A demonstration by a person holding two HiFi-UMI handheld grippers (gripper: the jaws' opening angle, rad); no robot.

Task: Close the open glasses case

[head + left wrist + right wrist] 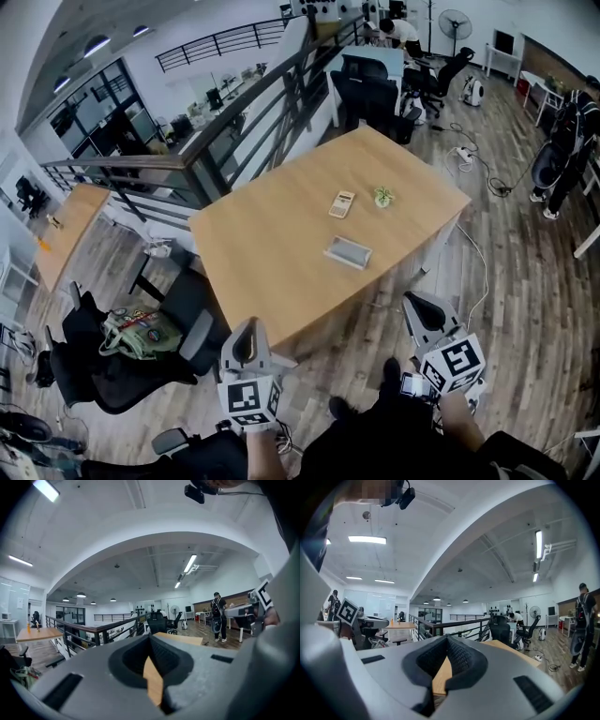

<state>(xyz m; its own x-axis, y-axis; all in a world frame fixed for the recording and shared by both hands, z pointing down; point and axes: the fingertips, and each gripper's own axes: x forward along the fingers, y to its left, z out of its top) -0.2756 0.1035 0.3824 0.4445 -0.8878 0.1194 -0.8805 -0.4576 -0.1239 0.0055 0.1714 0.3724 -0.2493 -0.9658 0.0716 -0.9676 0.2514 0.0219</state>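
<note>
The table [272,253] fills the head view, with the left gripper [248,330] and right gripper [419,305] hanging off its near edge. Each gripper view shows its jaw tips pressed together, nothing held, with only a sliver of tabletop behind. The open case [348,251] shows in the head view alone — mid-table, well apart from both.

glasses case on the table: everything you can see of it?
The glasses case is a flat, pale rectangle with a darker grey inside, apparently lying open, face up. It rests on the wooden table, toward the near right edge, slightly skewed. Only the table touches it; a beige flat item and a small green thing lie apart, farther back. Hinge and material are too small to tell.
</note>
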